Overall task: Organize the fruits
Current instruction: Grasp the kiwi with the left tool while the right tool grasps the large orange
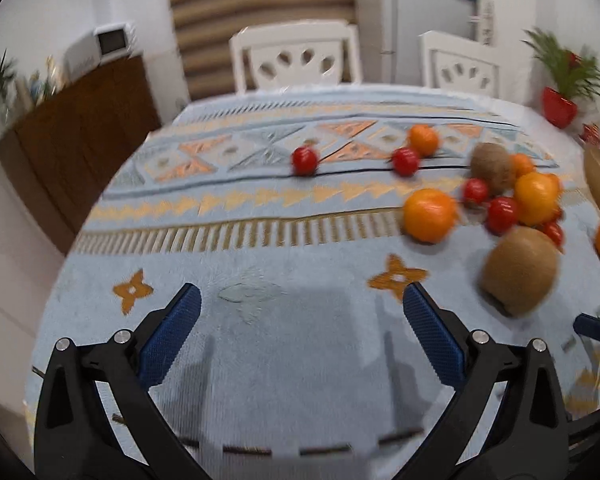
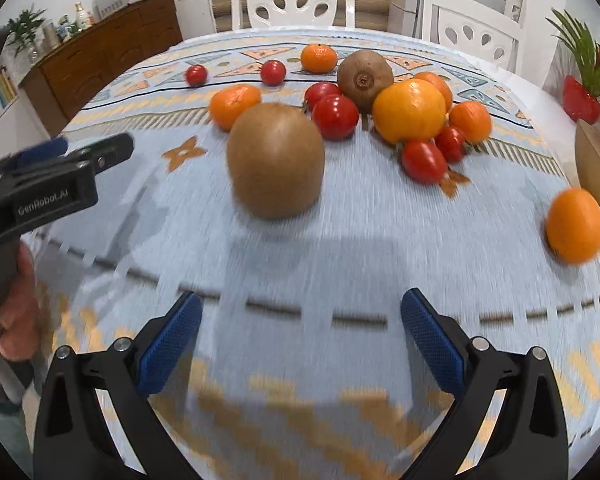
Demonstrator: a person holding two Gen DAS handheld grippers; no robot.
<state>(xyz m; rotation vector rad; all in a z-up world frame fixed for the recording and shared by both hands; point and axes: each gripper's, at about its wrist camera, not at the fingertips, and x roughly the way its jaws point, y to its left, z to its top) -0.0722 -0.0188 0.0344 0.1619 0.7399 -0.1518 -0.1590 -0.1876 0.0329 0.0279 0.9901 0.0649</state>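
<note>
Your right gripper [image 2: 301, 322] hangs over the patterned tablecloth [image 2: 340, 248] with its blue pads spread wide and nothing between them. Your left gripper [image 1: 301, 314] is the same: jaws wide apart, empty, low over bare cloth. In the right wrist view the left gripper [image 2: 60, 160] also shows from the side at the left edge, held by your hand [image 2: 12, 312]; the plate on its body reads "GenRobot.AI". The fruit sits loose on the table, ahead of the right gripper and well apart from both. The near kiwi [image 2: 275, 160] stands alone closest to you, its long axis running roughly upright in the view, toward and away from the camera. The far kiwi [image 2: 365, 78] points its stem end straight at the right camera. Beside it sits the big orange [image 2: 410, 110], with smaller mandarins and cherry tomatoes [image 2: 335, 116] touching or just beside it in a cluster. One mandarin [image 2: 575, 225] lies off to the right, next to the rim of a tan bowl [image 2: 596, 184]. Two tomatoes and a mandarin [image 2: 318, 58] sit farther back, near the white chairs [image 2: 294, 0]. Both views are motion-blurred; no other writing is readable.
</note>
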